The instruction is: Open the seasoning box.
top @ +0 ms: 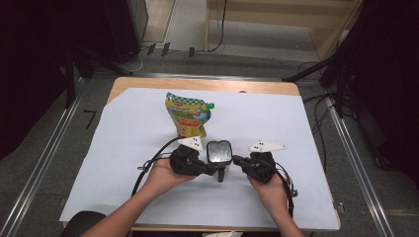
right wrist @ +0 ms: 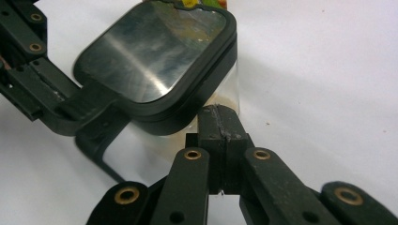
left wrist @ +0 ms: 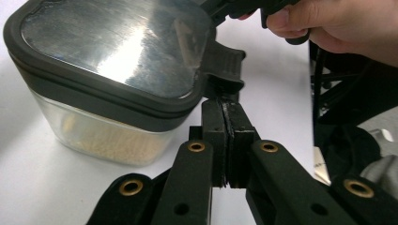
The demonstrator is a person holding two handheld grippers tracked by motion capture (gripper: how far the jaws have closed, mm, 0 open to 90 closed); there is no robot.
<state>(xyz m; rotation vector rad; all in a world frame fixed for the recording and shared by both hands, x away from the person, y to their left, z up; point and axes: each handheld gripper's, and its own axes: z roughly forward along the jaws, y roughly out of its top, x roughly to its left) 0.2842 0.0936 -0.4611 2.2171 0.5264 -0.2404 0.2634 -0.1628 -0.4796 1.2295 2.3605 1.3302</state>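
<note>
On the white sheet [top: 123, 148] covering the table, the left hand [top: 160, 177] holds the left gripper [top: 213, 170], whose jaws are pressed together with no gap; their tips sit right under the black latch tab [left wrist: 224, 65] of the container [top: 219, 153], though whether they pinch anything there I cannot tell. The one container stands between the two grippers, just ahead of both, a clear tub with a dark-rimmed, shiny lid [right wrist: 155, 54]. The left gripper view shows pale grains [left wrist: 108, 140] in the tub, which the high view does not reveal. One colourful pouch [top: 189, 114] stands just behind the container. On the right, the right hand [top: 269, 190] holds the right gripper [top: 237, 160], jaws also fully closed and empty, tips touching the container's near wall below the lid.
</note>
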